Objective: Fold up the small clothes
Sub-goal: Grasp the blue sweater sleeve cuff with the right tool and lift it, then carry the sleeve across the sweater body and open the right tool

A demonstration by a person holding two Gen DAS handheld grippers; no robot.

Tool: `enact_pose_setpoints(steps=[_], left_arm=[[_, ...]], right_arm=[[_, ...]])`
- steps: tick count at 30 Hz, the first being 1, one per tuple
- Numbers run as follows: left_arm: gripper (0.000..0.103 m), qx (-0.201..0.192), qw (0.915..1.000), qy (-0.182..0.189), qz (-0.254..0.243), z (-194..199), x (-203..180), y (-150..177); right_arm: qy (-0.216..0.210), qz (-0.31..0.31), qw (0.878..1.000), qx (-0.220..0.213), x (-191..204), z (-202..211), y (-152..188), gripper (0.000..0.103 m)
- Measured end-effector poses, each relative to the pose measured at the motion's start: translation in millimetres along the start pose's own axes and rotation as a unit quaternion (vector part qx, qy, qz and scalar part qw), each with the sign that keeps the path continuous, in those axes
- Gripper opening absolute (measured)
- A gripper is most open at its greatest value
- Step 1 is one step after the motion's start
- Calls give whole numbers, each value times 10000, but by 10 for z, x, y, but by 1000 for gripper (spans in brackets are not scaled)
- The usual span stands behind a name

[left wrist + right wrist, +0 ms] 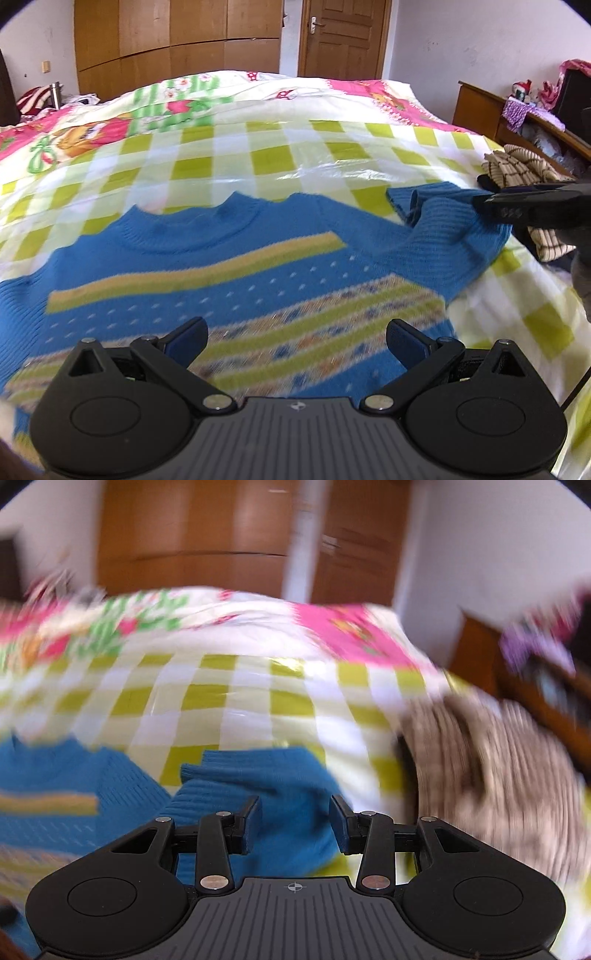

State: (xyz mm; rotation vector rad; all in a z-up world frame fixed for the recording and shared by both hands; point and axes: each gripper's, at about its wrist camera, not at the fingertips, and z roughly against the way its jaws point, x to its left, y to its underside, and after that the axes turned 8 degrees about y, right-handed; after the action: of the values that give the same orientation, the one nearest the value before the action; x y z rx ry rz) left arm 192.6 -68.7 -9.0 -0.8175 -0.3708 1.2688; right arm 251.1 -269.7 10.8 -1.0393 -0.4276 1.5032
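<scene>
A blue knitted sweater [229, 266] with yellow-green bands lies flat, front up, on a green-checked sheet [266, 155] on the bed. Its right sleeve [443, 229] is bent back on itself, cuff pointing toward the collar. My left gripper [297, 339] hovers open over the sweater's patterned lower body, nothing between its fingers. My right gripper [295, 819] stands open over the sleeve [266, 775], whose blue knit shows in the gap, pads apart from it. From the left wrist view the right gripper [495, 208] comes in from the right edge, at the sleeve. The right wrist view is blurred.
A crumpled beige striped garment [517, 173] lies on the bed right of the sleeve, also blurred as the beige garment [498, 768]. A pink floral quilt [110, 125] covers the far part. A wooden shelf [480, 107] with clutter stands on the right; wardrobe [177, 40] behind.
</scene>
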Motion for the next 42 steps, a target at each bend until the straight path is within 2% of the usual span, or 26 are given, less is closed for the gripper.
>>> enact_pose_setpoints(steps=[4,7,10,11,12,14,16,19,22,28,31,34,36,38,40,42], left_arm=[[103,18,9998,191,49,-129,29,-14],[103,39,9997,201,110,-148,49,25],[103,28,9997,184,155,-137,55,55],[103,38,9997,163,153,-143,50,57],[103,41,9998,141,135,-152,38,49],[103,24,9999,110,49,-172,-6,26],[103,-20,9999,113,-73,-197,-79,-19],[103,-115,9994,176,-269,-268,-252,-97],[103,-188,9982,328,-468,-397,-480,-157],[103,72,9923,908,-834,-703,-948,-208],[103,307,9859,1203,-1119,-823,-1165,-189],[103,451,9805,1331,-1373,-830,-1328,-132],[103,475,9789,1403,-1405,-771,-1358,-116],[103,431,9796,1545,-1207,-641,-1283,-111],[103,317,9805,1642,-1030,-447,-1148,-92],[103,122,9828,1551,-991,-171,-959,-37]], right_arm=[[-165,912,9957,-8,145,-174,-123,38],[-404,1867,9816,56,346,-235,-135,35],[-392,2108,9766,146,435,-355,-163,28],[-366,1989,9791,195,420,-385,-187,14],[-381,1738,9837,255,359,-406,-221,7],[-501,906,9941,317,129,-413,-327,5],[-542,-14,9980,331,-207,-365,-437,4],[-264,-975,9948,130,-726,-297,-598,4],[8,-1637,9865,-45,-1168,-241,-640,4],[57,-2307,9730,17,-1591,-107,-416,3],[56,-2441,9696,167,-1692,-110,-315,3],[-23,-2667,9631,358,-1765,-147,-222,3],[-127,-2747,9609,316,-1764,-95,-203,3],[-308,-2677,9629,141,-1673,13,-242,3],[-500,-2496,9671,-11,-1507,125,-331,4],[-767,-2233,9716,-136,-1246,242,-446,4]])
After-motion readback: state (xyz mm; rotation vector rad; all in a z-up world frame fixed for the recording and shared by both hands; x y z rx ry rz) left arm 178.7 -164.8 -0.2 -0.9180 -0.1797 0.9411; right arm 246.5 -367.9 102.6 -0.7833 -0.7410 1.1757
